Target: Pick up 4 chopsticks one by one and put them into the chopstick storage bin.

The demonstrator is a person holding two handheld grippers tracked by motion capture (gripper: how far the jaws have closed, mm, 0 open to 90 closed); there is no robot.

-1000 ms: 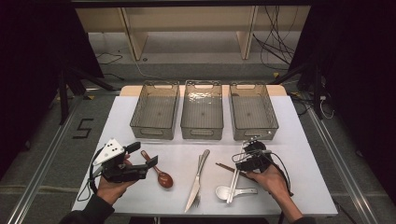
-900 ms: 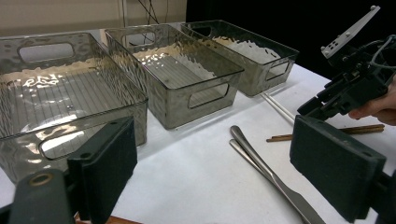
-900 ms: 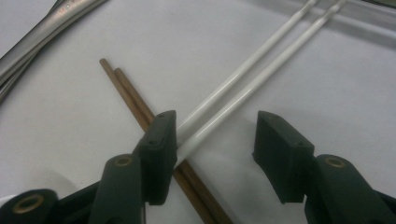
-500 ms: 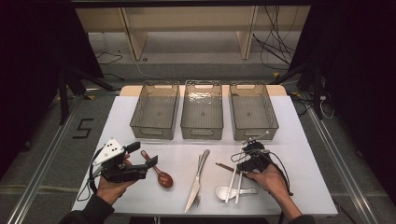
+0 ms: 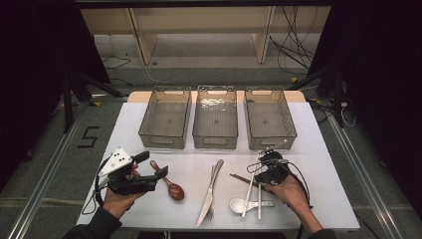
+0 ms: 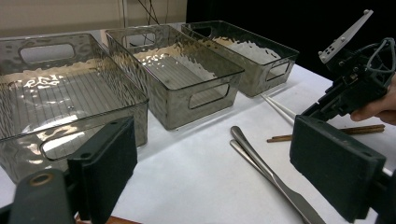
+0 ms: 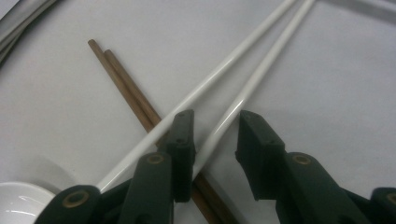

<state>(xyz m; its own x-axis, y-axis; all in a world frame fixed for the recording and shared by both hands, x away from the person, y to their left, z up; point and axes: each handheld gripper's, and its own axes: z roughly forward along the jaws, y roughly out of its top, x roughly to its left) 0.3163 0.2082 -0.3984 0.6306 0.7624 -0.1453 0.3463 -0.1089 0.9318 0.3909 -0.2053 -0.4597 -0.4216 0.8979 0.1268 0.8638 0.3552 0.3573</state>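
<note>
The right hand-held gripper (image 7: pixel 210 140) was partly open around one white chopstick (image 7: pixel 247 88) on the desk (image 5: pixel 318 164), holding nothing. Next, it probably needed to squeeze shut.

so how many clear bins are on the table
3, in a row across the far half of the table: left bin, middle bin, right bin. All three look empty; none seems hidden.

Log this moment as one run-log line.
right gripper: open, fingers straddling one white chopstick over brown chopsticks | left gripper: open, idle by wooden spoon | three bins: empty
</note>
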